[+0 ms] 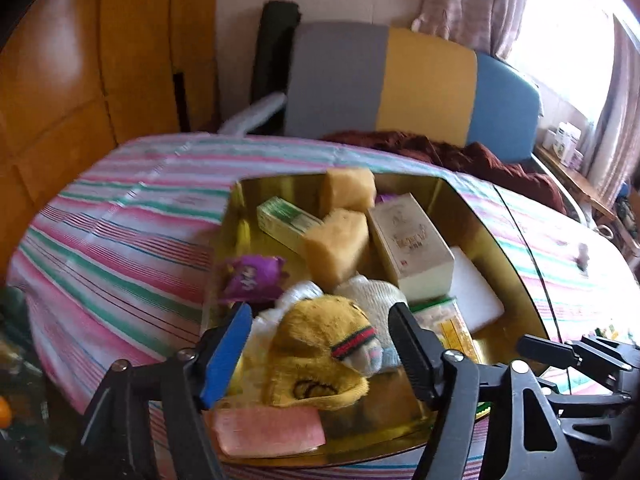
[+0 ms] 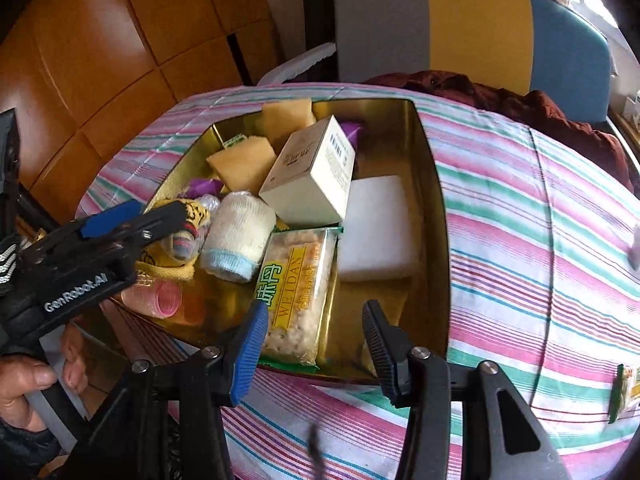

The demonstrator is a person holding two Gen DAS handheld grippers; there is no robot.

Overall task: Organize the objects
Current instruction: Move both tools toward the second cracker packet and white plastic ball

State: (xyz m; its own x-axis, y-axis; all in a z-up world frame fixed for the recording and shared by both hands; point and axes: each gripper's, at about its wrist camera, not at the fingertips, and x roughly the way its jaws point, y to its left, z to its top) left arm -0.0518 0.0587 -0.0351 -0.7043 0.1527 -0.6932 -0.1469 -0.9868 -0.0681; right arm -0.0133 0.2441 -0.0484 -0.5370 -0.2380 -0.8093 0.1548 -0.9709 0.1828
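Observation:
A gold tin tray (image 1: 472, 208) (image 2: 432, 184) on the striped tablecloth holds several objects: yellow sponges (image 1: 338, 242), a cream box (image 1: 412, 240) (image 2: 312, 172), a purple packet (image 1: 252, 276), a white foam block (image 2: 376, 226), a rolled white sock (image 2: 236, 236), a Weidan cracker pack (image 2: 296, 292), a pink roll (image 2: 160, 300). My left gripper (image 1: 320, 348) is open, its fingers on either side of a yellow plush toy (image 1: 320, 356) in the tray. My right gripper (image 2: 316, 348) is open and empty at the tray's near edge, over the cracker pack.
The striped tablecloth (image 2: 540, 240) covers a round table. A small snack packet (image 2: 624, 392) lies on it at the right. A grey, yellow and blue chair (image 1: 400, 80) with dark red cloth (image 1: 460, 152) stands behind. Wooden cabinets (image 1: 60, 80) are at the left.

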